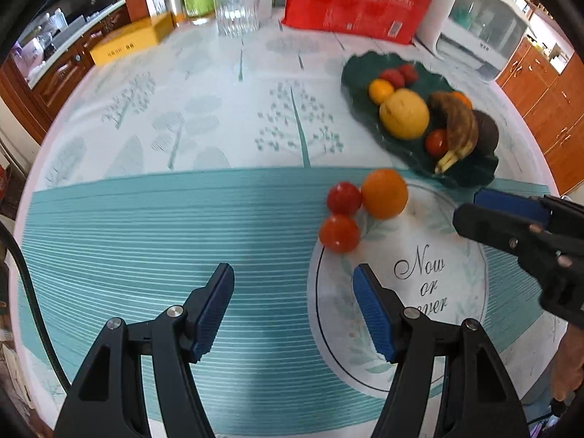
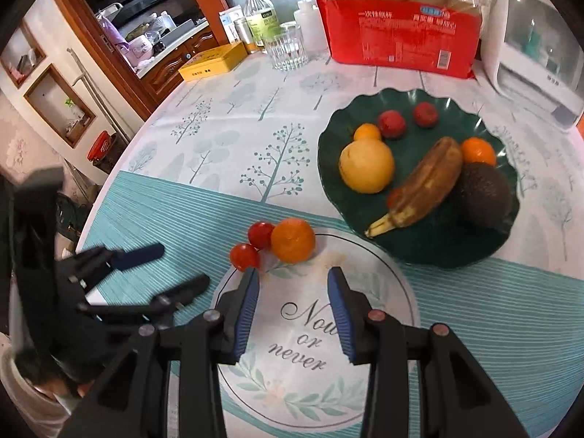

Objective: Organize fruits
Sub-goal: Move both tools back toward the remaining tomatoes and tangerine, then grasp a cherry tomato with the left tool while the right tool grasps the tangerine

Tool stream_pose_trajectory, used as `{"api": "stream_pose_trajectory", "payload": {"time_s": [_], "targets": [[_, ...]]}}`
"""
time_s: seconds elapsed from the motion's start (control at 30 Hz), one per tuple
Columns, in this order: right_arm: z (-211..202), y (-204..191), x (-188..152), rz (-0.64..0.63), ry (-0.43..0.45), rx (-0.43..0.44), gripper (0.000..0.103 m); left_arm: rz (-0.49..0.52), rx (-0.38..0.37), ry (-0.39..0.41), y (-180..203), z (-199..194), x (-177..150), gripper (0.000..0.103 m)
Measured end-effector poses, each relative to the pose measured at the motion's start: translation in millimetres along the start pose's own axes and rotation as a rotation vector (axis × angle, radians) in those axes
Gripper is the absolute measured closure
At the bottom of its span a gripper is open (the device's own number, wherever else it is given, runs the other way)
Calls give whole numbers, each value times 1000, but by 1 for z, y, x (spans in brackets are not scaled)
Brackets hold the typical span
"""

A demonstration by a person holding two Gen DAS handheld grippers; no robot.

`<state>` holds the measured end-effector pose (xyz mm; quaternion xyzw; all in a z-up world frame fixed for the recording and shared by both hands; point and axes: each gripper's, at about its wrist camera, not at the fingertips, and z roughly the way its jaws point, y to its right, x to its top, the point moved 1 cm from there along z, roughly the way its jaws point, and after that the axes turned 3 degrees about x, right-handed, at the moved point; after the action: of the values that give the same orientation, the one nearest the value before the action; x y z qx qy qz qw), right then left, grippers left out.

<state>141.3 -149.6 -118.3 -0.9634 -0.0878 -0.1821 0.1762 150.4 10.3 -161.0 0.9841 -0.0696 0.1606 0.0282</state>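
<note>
Now, near to far:

Left hand-held gripper (image 1: 294, 279): released, jaws apart with nothing between the pads; hovering over the striped teal part of the surface (image 1: 182, 219), short of the loose fruit and to their left.

Right hand-held gripper (image 2: 294, 284): jaws partly apart and empty, pads clear of everything; poised over the printed "Now or never" ring, just short of the loose fruit.

Loose fruit: nearer tomato (image 2: 244, 256), farther tomato (image 2: 260, 234) and orange (image 2: 292, 239), clustered and touching at the ring's far-left edge, all still on the surface and outside the plate.

Step in hand: judged to be the approach to a first pick from this cluster.

Doing it well: best to take an outer piece first, likely the nearer tomato or the orange; straddle one fruit only, keep the pads off its neighbours, close gently on the soft tomato skin. Round fruit likely to roll if nudged.

Green plate (image 2: 419, 255): just beyond the cluster to the right, wavy raised rim; needs a lift over the rim, not a slide.

Plate contents: yellow round fruit (image 2: 366, 165), brown-spotted banana (image 2: 427, 186), dark avocado (image 2: 483, 193), small oranges and red fruits.

Open room: bare patches at the plate's near side and centre-back; wide clear cloth to the left.

Edges: surface rim curving away at far left; drinking glass (image 2: 286, 51), yellow box (image 2: 213, 61) and red paper-cup pack (image 2: 401, 33) well apart at the back.
</note>
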Motion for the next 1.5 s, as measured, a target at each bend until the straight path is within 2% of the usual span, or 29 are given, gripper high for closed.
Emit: {"api": "stream_pose_trajectory", "payload": {"time_s": [0.4,0.6,0.73,0.9,1.5], "targets": [[46,7,15,79,-30,27,63,-35,-52,1,6,37,13,37],[64,9,21,91,-54,26,63,-4,-56,16,13,43,22,41],[70,11,24,96,-55,41,62,26,-67,26,22,44,25,52],[73,10,25,87,-64,52,62,43,-94,31,28,44,26,74],[70,-3,17,5,-57,19,65,22,-110,25,23,30,10,75]]}}
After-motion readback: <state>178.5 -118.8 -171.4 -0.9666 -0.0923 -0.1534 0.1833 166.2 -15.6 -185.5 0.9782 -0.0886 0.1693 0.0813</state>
